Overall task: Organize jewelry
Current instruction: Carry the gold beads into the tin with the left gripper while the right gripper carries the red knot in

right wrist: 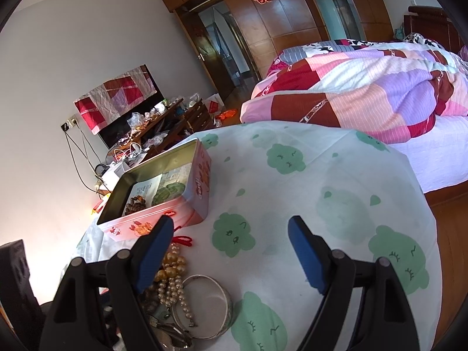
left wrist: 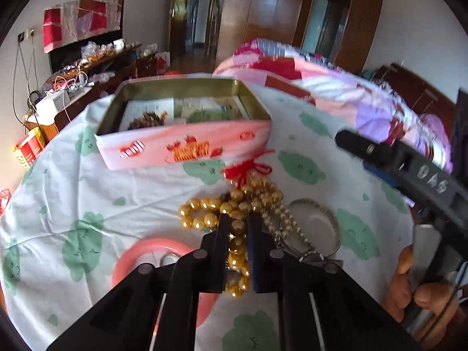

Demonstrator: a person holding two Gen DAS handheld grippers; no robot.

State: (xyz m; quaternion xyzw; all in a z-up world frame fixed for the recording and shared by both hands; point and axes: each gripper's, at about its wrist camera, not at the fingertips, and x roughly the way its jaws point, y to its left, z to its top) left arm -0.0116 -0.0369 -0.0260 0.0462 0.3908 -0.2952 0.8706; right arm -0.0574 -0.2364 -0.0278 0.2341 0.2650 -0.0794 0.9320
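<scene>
Tangling is your risk: your left gripper (left wrist: 237,228), jaws nearly shut on the gold bead strand (left wrist: 237,245), may drag the pearl strand (left wrist: 280,222) beside it, while your right gripper (right wrist: 231,248) gapes empty beyond the tin (right wrist: 163,213).

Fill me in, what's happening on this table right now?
A person holding two grippers is sorting jewelry on a cloth-covered table. The left gripper is shut on a strand of large gold beads from the pile, which also includes a smaller pearl strand and a silver bangle. The right gripper hangs open beside the pile, holding nothing. The open pink tin behind already holds a brown bead bracelet.
</scene>
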